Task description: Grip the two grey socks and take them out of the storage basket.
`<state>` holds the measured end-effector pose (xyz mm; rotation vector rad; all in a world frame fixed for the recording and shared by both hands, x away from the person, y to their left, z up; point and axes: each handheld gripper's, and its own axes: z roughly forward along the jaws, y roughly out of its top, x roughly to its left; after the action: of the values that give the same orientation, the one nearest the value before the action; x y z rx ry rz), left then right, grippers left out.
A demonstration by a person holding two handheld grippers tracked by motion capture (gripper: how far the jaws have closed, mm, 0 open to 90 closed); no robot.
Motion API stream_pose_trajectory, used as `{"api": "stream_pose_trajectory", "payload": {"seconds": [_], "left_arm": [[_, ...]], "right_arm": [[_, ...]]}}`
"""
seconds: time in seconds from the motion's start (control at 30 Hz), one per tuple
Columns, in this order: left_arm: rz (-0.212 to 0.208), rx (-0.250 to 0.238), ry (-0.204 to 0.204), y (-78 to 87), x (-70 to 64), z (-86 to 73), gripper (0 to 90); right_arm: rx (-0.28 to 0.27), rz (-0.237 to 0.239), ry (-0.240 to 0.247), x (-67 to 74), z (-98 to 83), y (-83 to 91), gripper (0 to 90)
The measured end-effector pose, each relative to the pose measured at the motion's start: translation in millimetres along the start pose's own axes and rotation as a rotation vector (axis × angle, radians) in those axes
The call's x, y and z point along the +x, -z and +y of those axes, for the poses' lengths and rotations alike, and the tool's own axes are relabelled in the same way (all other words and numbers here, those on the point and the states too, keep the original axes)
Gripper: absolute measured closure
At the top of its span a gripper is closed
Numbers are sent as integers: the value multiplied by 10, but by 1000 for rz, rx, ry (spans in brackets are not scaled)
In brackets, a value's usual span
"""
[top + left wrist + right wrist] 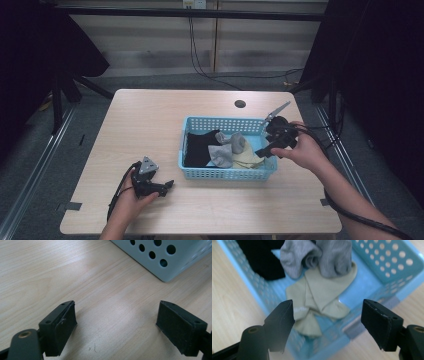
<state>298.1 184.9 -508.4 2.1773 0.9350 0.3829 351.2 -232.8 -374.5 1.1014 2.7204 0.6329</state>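
A light wooden table (150, 120) is standing on a grey floor (45, 165), with a small dark round hole (240, 104) sitting near its far edge. Black cables (200, 65) are hanging down the pale wall (150, 40) behind and trailing across the floor.

counter (150, 130): pale wood-grain laminate, smooth, faint sheen
basket (387, 262): light blue moulded plastic, perforated with round holes, smooth, slightly glossy
grey socks (317, 257): ribbed knit cloth, soft, matt
beige socks (322, 295): fine knit cloth, matt, creased
black cloth (262, 260): dark fabric, matt, weave too dark to tell
left gripper (116, 325): matt black hard plastic, rubbery pads with scuffed, frayed edges
right gripper (327, 322): matt black plastic, dull worn pad edges
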Motion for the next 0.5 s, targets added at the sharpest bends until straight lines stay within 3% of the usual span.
{"api": "stream_pose_trajectory", "payload": {"seconds": [0.2, 0.3, 0.5], "left_arm": [[1, -1, -2, -1, 0, 1, 152], [2, -7, 5, -5, -5, 0, 152], [1, -10, 8, -7, -8, -1, 150]], "right_arm": [[-20, -8, -3, -10, 282, -203, 282], [-28, 0, -32, -30, 407, -341, 287], [-7, -3, -55, -43, 673, -658, 284]]}}
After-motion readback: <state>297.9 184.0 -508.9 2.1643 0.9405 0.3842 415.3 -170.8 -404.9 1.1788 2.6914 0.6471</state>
